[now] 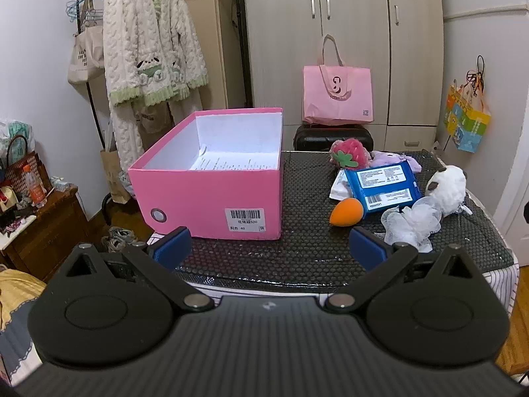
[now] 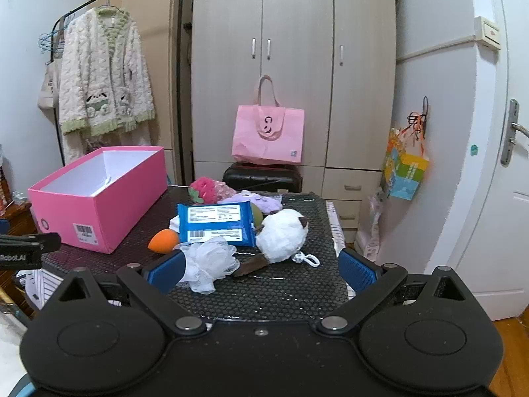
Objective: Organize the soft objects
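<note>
While both grippers hang just short of the near edge of the black mat [image 1: 307,248], neither holds anything. The left gripper [image 1: 269,248] has its blue pads spread wide, with bare mat between them; the right gripper [image 2: 261,269] is just as wide, and the white mesh puff [image 2: 211,261] lies just past its left pad [image 2: 167,271].

Seen from the left wrist, the pink box [image 1: 218,195] stands open at 11 o'clock on the mat, its white inside holding only a printed sheet [image 1: 231,163]. The soft things crowd together at 1 to 2 o'clock, apart from the box. An orange sponge [image 1: 345,215] lies nearest the box, touching the blue wipes pack [image 1: 383,185], which rests on a white packet [image 1: 340,187]. Behind the pack sit a strawberry plush [image 1: 348,152] and a purple plush [image 1: 390,158]. A white plush [image 1: 446,190] with dark ears lies at the right of the pack, and the puff spreads in front of it. From the right wrist, a brown piece [image 2: 249,266] pokes out under the white plush, and a white clip [image 2: 307,259] lies beside it.

Beyond the mat, at 12 o'clock, a pink bag [image 1: 337,94] stands on a black case [image 1: 330,137] against the wardrobe [image 1: 347,33]. A fleecy robe [image 1: 152,39] hangs at 10 o'clock.
</note>
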{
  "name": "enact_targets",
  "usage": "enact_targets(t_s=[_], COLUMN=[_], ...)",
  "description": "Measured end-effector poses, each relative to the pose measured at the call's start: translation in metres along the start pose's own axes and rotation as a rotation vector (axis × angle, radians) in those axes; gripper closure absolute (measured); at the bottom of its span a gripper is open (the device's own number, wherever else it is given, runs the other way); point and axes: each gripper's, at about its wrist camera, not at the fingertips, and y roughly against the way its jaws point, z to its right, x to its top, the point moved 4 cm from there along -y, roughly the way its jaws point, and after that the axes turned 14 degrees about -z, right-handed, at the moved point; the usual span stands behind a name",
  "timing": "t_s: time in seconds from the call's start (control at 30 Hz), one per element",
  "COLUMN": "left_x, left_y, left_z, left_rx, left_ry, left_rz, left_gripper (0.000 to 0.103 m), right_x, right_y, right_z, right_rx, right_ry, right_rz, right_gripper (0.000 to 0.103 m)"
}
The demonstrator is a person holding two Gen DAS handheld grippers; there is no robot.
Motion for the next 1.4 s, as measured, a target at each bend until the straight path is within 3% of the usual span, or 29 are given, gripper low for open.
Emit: enact_targets(t_s=[0.77,0.9,1.03,1.1,1.23,1.4], left_x=[0.002,0.008,0.016,0.022,0.032,0.035], left_y=[0.006,0.007,0.002,-0.004,-0.023,-0.053], left_z=[0.004,0.004,0.011,0.015,0.025,0.042], left_rx=[0.013,0.023,0.072,0.052,-0.070,-0.193], left_ry=[-0.027,-0.012,-0.030,-0.030,-0.039,-0.052], left_rz=[0.023,0.051,0.115,0.116,0.111,0.091], left_gripper=[0.000,0.000,0.000,0.000,0.000,0.000], right_x=[-0.003,-0.002,-0.007,-0.008,-0.006,-0.004], right_y=[0.004,0.008,0.007,-0.003,-0.042,-0.085], right_z=[-0.003,-0.007,-0.012,-0.015,-0.024,-0.031], right_rx=[0.031,0.081,0.146,0.148,0.124,0.189], right_ry=[0.039,0.075,0.141,0.168,0.232,0.275], right_rz=[0.012,0.059,0.186,0.226,0.201,0.166], right_gripper=[0.003,0.002,0.000,0.000,0.000,0.000])
